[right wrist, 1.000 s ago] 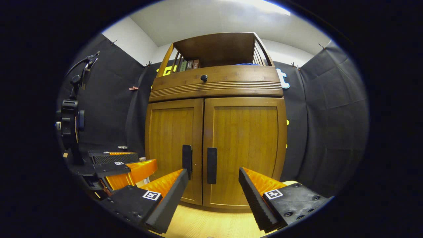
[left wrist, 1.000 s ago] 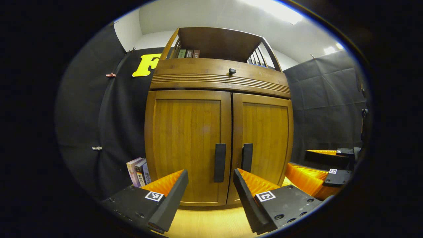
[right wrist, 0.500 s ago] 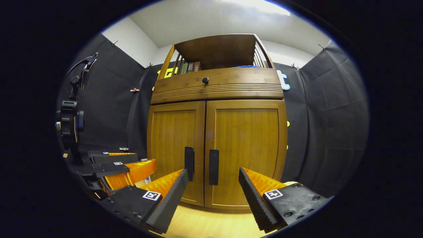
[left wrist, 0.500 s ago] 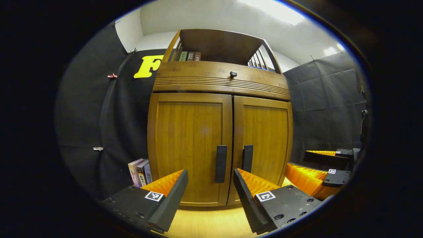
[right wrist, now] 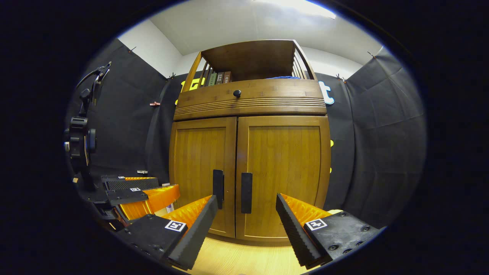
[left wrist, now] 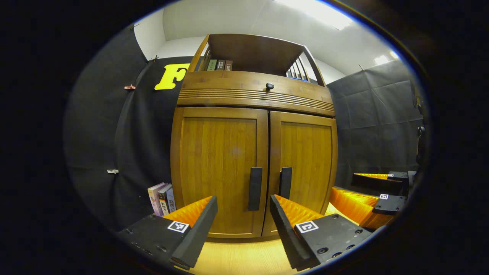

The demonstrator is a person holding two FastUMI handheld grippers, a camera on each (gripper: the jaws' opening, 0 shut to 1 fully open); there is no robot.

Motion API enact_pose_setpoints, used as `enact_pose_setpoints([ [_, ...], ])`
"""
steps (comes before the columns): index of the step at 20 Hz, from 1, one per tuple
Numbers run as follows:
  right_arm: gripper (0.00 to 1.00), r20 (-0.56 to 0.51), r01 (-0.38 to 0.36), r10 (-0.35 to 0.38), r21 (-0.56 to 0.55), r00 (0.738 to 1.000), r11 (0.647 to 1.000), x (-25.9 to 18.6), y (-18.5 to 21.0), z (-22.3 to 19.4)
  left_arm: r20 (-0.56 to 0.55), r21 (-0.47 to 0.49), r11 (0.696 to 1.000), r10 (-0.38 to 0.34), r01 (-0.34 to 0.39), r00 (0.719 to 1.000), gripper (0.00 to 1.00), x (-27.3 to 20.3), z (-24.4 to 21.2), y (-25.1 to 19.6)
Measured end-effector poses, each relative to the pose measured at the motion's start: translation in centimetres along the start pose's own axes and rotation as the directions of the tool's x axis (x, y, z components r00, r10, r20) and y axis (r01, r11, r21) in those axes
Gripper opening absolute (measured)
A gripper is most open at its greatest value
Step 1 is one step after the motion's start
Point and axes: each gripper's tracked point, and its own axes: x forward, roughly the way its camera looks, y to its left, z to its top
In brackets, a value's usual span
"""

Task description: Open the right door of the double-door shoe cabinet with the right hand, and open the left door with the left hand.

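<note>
Your left gripper (left wrist: 243,208) hangs in front of the cabinet (left wrist: 254,152) with its fingers (left wrist: 198,221) spread wide and nothing between them. It sits short of the doors and touches neither. In the left gripper view the left handle (left wrist: 255,188) stands just above the gap between your fingers, upright near the inner edge of the left door (left wrist: 219,168). The right handle (left wrist: 285,182) stands beside it on the right door (left wrist: 307,160), close to the centre seam. Both doors lie flush and closed.

Your right gripper (right wrist: 246,214) is spread wide too, holding nothing, and it also stays off the cabinet (right wrist: 250,160). In the right gripper view the right handle (right wrist: 246,192) lines up above the gap between its fingers (right wrist: 294,225), on the closed right door (right wrist: 284,172). The left handle (right wrist: 217,183) is just beside it on the left door (right wrist: 200,168).

Each view catches your other gripper off to the side: the right one (left wrist: 368,194) low at the right edge, the left one (right wrist: 141,193) low at the left edge, both with fingers apart and at about the same reach from the cabinet.

Above the doors runs a drawer with a round knob (left wrist: 269,86). Over that is an open shelf holding a few books (left wrist: 218,64). More books (left wrist: 162,198) stand on the floor (left wrist: 244,258) against the cabinet's left side.
</note>
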Motion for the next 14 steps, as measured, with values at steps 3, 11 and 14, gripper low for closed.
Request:
enact_pose_setpoints([
  [3, 0.97, 0.003, 0.003, -0.003, -0.003, 1.000, 1.000, 0.4, 0.1, -0.1, -0.001, 0.010, 1.000, -0.003, 0.003, 1.000, 0.82, 0.2, -0.2, 0.0],
  [11, 0.97, -0.012, 0.009, -0.009, -0.019, 1.000, 1.000, 3.7, 0.7, -1.2, -0.007, 0.004, 1.000, -0.014, 0.014, 1.000, 0.86, 0.7, -0.7, 0.4],
  [14, 0.98, -0.021, 0.002, -0.002, -0.014, 1.000, 1.000, 5.8, 1.4, -1.8, -0.004, 0.006, 1.000, -0.012, 0.012, 1.000, 0.86, 0.4, -0.7, 1.1],
])
